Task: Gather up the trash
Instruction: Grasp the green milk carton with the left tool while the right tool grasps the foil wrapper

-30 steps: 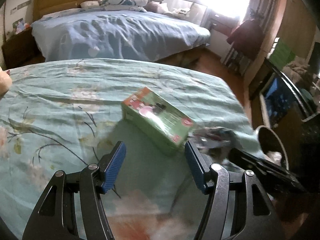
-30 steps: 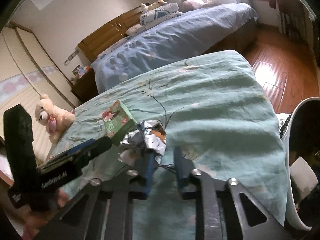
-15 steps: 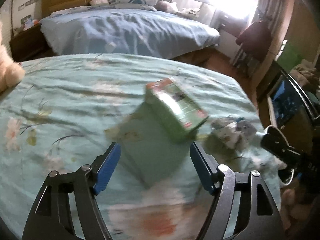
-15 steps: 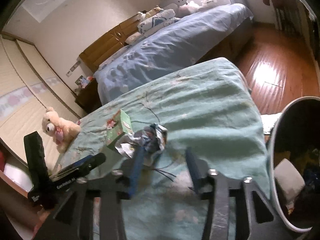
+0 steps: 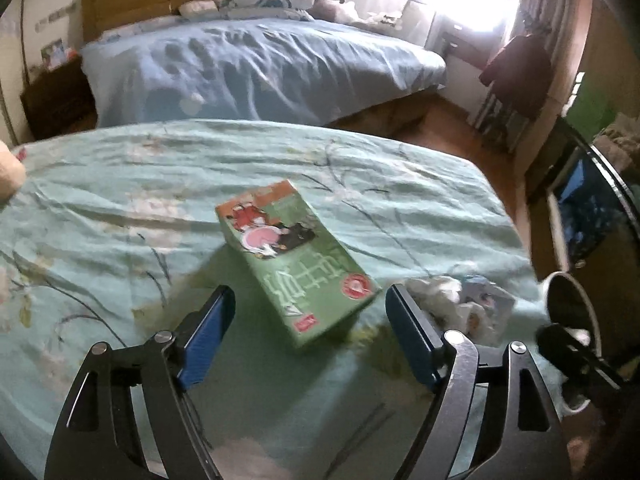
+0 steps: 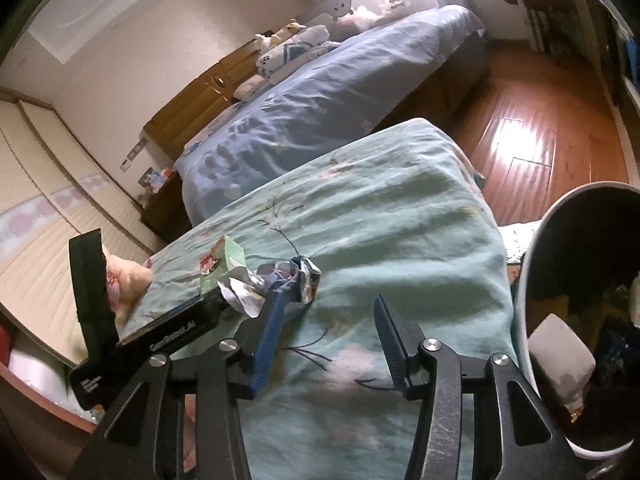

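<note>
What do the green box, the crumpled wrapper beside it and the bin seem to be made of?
Green box: probably printed cardboard with a slight sheen; flat faces, sharp edges, a cartoon print.
Crumpled wrapper: likely thin printed foil or plastic film; tight creases, a silvery-white inner side.
Bin: apparently smooth plastic; a thin white wall with an even rim. I cannot confirm this.

Both grippers — left gripper (image 5: 308,320), right gripper (image 6: 328,312) — have black frames, silver screws, blue pads.
</note>
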The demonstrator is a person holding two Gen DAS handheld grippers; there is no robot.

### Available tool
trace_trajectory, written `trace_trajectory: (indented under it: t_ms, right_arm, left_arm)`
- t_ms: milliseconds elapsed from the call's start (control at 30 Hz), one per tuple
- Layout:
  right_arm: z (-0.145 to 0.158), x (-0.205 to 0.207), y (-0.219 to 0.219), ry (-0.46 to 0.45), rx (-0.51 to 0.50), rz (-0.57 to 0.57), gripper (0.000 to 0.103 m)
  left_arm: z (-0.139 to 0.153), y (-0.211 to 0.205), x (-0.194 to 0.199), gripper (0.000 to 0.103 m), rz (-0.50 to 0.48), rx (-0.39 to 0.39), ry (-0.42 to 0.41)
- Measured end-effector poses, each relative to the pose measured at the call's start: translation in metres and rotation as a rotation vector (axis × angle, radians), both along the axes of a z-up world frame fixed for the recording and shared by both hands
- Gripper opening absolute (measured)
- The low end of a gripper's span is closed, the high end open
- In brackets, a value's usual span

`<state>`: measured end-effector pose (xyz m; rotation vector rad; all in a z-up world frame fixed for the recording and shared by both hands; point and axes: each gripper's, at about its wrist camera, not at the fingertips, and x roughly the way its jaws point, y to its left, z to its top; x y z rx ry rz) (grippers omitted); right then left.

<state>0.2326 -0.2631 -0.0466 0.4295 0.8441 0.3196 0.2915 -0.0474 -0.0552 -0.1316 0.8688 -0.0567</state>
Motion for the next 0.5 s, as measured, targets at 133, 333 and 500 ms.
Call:
trace_trajectory:
  t_ms: [133,333,500]
  right_arm:
    - [-0.001,0.000,0.003,0.002,-0.006,0.008,0.050]
    - [-0.002,0.008,0.021,0.011,-0.009,0.053,0.061]
    - [-0.006,0.018,0.038,0.008,-0.039,0.072,0.071]
  left_arm:
    - [0.001,0.013,-0.011,0.055,-0.036,-0.048,-0.008]
    - [0.006,0.039,-0.053,0.055,-0.193,-0.118,0.001]
    - [0.002,0.063,-0.079,0.056,-0.176,-0.093,0.022]
